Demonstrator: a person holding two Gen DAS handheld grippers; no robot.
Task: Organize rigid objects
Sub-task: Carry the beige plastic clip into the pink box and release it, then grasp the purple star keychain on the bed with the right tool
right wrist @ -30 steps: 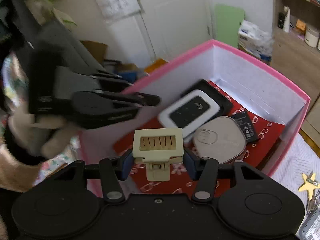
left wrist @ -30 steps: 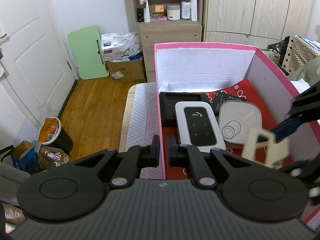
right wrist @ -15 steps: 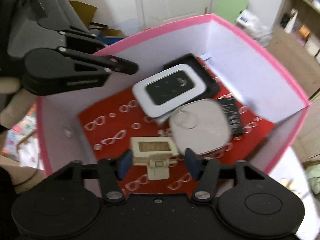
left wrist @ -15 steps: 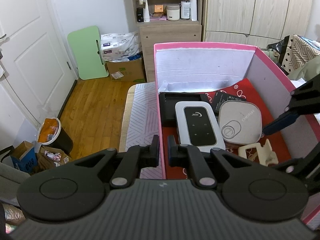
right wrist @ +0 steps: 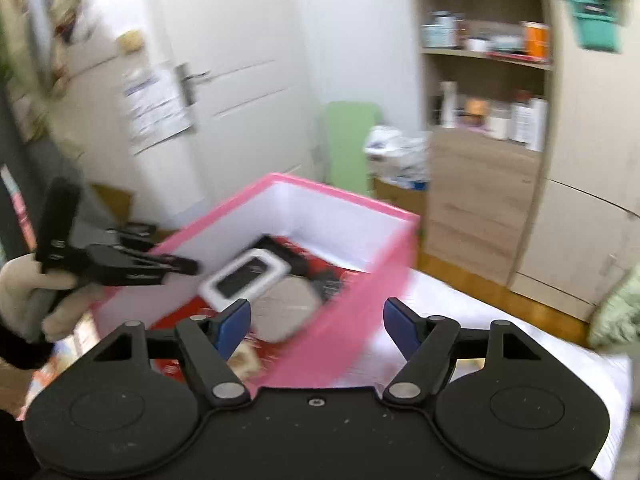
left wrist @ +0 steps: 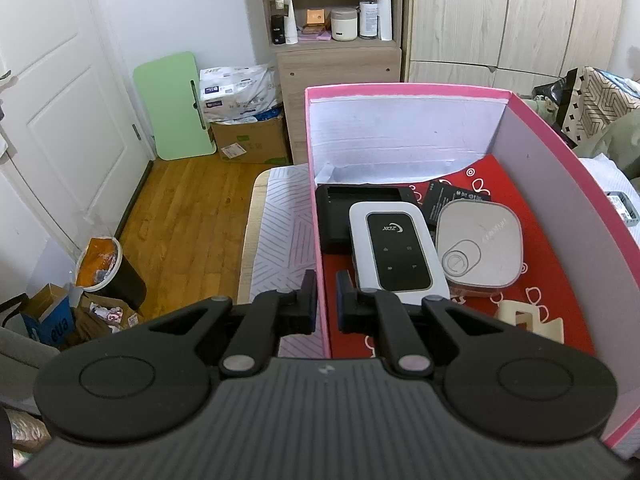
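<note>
My right claw [right wrist: 316,322] has just been opening and now stands wide and empty, pulled back from the pink box [left wrist: 560,148]. The cream clip [left wrist: 528,322] it carried now lies on the box's red floor, near right corner. My left claw [left wrist: 326,300] stays pinched on the box's near left wall, so that piece looks stowed.

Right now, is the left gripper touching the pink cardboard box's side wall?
Touching. The left wrist view shows the left gripper shut on the pink cardboard box's near side wall, one finger outside, one inside, pads pressed against it.
</note>
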